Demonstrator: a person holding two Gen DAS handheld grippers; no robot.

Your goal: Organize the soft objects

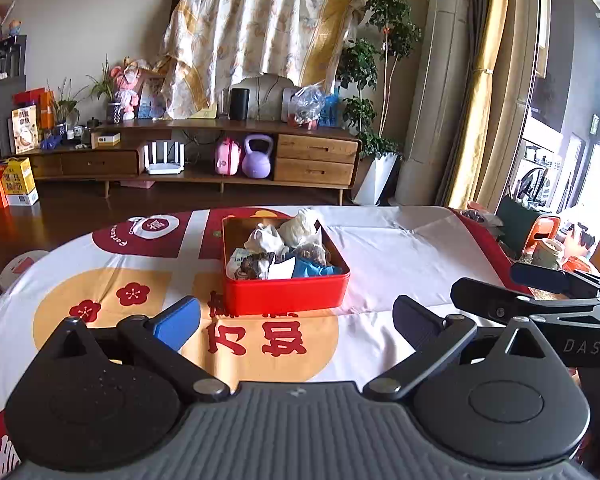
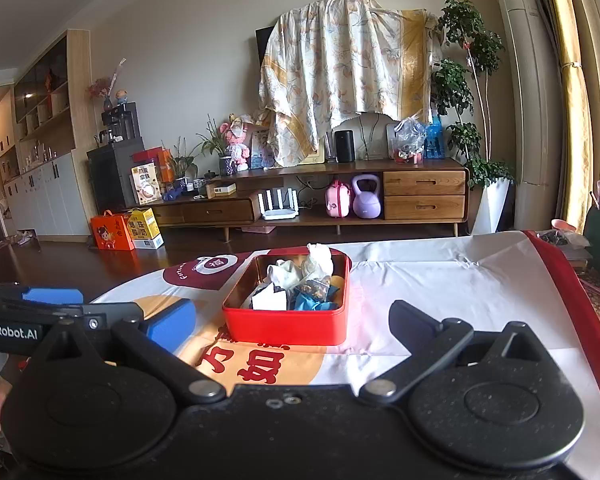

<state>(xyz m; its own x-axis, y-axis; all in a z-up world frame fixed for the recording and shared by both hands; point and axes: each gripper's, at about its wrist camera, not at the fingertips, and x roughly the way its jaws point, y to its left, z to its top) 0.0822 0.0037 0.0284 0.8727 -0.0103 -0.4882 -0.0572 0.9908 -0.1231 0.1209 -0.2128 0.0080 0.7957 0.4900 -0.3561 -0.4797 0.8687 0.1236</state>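
A red tin box [image 1: 284, 294] stands on the table, filled with several soft items: white cloths [image 1: 278, 236], a blue cloth [image 1: 312, 269] and patterned pieces. It also shows in the right wrist view [image 2: 286, 326]. My left gripper [image 1: 296, 322] is open and empty, just in front of the box. My right gripper [image 2: 292, 320] is open and empty, also just in front of the box. The right gripper's fingers [image 1: 496, 304] show at the right of the left wrist view. The left gripper's fingers [image 2: 52, 298] show at the left of the right wrist view.
The table wears a white cloth [image 1: 400, 248] with red and orange prints. A wooden TV cabinet [image 1: 204, 152] stands behind, with a purple kettlebell [image 1: 257, 157]. Potted trees [image 1: 380, 80], a curtain and clutter at the right edge [image 1: 548, 240].
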